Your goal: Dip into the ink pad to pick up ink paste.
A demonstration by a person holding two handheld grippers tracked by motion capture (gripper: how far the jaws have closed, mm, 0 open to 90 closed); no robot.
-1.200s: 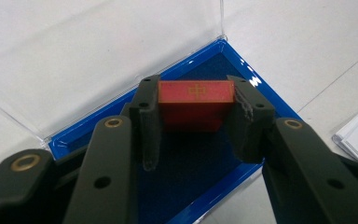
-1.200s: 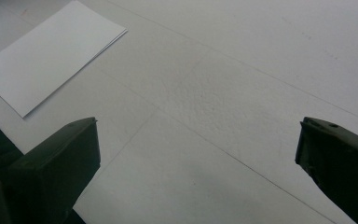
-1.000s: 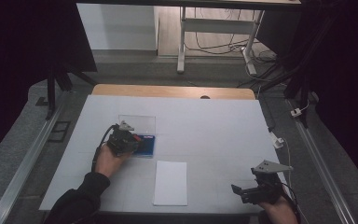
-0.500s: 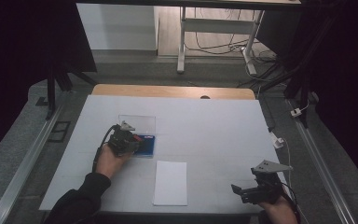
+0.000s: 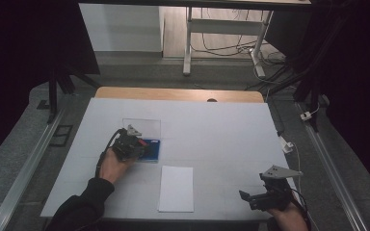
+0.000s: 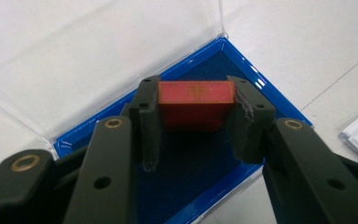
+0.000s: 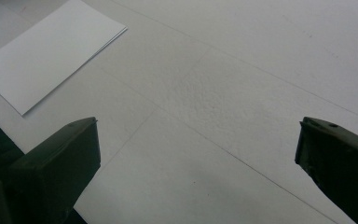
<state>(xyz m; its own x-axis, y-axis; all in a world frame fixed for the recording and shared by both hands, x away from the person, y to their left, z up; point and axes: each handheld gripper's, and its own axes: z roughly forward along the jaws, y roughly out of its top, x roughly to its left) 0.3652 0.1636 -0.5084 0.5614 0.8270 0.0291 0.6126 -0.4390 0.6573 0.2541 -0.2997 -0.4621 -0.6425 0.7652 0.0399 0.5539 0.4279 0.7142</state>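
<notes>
From above, the left gripper is sitting over a blue case on the white worktop, its clear lid lying open flat behind it. A white sheet of paper is lying just nearer the person, and the right gripper is hovering well apart, by the front right corner. Beyond the worktop a wooden edge is showing, then grey floor, metal rails on either side, white table legs and loose cables in a dim room.

Looking along the left gripper's jaws, they are pressing on both sides of a red block, holding it just over the case's dark blue lining. A small gold mark is showing on the block's top face, too fine to read. The lid's clear edge is catching the light at upper left.

Along the right gripper, the jaws are standing wide apart with nothing between them, only the textured white surface with faint crease lines, and the paper's corner at upper left.
</notes>
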